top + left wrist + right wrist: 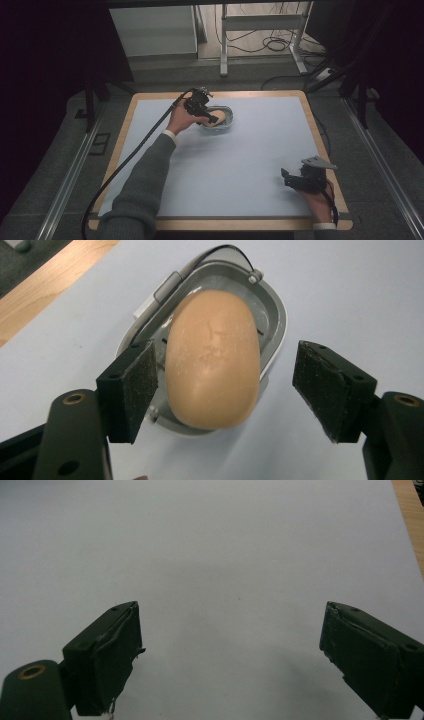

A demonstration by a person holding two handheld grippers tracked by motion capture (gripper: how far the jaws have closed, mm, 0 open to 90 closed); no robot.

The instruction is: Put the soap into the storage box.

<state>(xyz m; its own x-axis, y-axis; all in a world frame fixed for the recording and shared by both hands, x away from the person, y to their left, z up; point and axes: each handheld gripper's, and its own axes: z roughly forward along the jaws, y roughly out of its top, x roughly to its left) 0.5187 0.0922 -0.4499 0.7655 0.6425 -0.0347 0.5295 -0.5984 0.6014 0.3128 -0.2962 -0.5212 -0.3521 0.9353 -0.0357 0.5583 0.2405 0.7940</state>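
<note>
My left gripper point(225, 390) hangs released, jaws straddling the smooth tan oval soap bar point(212, 360) in its grey plastic dish point(278, 325); probably hard and slippery, so I'd pinch its long sides.

The left hand-held gripper point(212, 119) is held at the upper centre of the high view by a hand point(181, 120) on an outstretched grey-sleeved forearm point(145, 185), its jaws spread wide apart. The right hand-held gripper point(286, 176) is gripped low at the lower right of the frame, its jaws likewise parted.
</note>
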